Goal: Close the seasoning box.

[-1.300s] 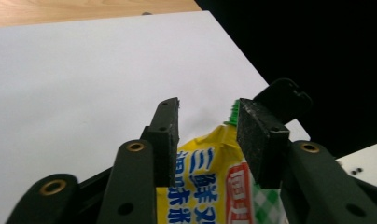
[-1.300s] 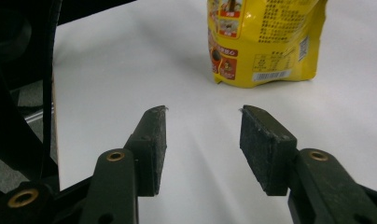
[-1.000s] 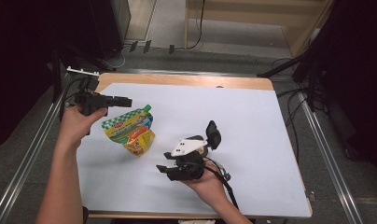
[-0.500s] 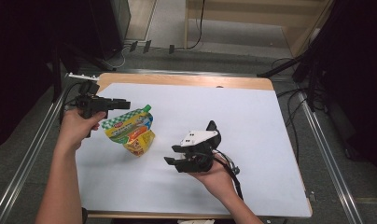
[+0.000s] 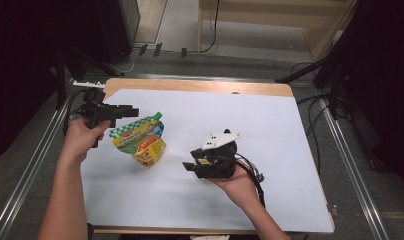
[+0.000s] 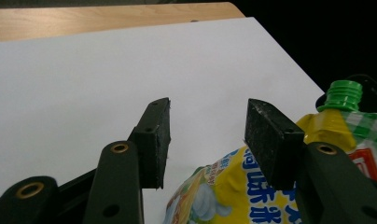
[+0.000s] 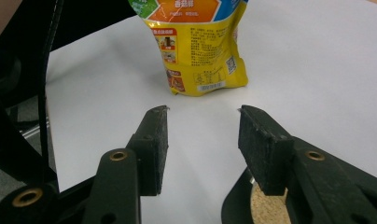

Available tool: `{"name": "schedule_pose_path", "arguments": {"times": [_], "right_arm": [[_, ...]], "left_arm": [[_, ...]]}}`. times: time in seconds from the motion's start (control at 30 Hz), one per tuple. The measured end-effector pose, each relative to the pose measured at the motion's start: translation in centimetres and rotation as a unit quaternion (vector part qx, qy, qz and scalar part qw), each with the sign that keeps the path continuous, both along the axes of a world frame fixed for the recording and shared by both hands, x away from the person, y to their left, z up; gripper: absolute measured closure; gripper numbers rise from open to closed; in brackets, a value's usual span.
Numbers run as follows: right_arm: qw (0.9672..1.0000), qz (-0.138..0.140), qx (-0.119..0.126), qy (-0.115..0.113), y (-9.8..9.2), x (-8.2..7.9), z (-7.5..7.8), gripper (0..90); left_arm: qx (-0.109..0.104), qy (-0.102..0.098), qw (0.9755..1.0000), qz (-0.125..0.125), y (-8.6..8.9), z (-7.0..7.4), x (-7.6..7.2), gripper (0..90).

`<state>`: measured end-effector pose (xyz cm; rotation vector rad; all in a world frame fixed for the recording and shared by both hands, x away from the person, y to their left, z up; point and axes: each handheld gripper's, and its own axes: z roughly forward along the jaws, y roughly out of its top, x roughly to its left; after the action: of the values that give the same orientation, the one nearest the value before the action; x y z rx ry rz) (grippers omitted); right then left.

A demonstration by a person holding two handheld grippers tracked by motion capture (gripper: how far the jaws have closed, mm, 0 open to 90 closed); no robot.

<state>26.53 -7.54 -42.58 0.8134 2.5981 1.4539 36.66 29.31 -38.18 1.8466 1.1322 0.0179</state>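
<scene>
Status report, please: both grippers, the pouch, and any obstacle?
Left gripper open, jaws just opened wider, above the pouch, not gripping. Right gripper open, empty, aimed at pouch bottom. Pouch lies flat on white sheet. Nothing between.

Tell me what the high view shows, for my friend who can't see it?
A yellow pouch with a green cap lies on a white table. The left tongs, held in a person's hand, hover open just above the pouch; their jaws have just been opening. The right tongs, open and empty, point toward the pouch from the other side.
</scene>
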Motion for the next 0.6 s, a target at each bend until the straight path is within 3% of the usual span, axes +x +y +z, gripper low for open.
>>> {"name": "schedule_pose_path", "arguments": {"times": [0.27, 0.6], "right_arm": [[0.9999, -0.008, 0.004, -0.005, -1.1, 0.4, 0.8, 58.1], [0.9998, -0.019, 0.001, 0.003, -3.3, 0.7, 2.3, 67.7]], "left_arm": [[-0.009, 0.023, 0.9997, -0.002, 0.2, -0.4, 0.3, 47.9], [-0.001, 0.017, 0.9998, 0.004, -0.2, -0.6, 0.6, 45.9]]}}
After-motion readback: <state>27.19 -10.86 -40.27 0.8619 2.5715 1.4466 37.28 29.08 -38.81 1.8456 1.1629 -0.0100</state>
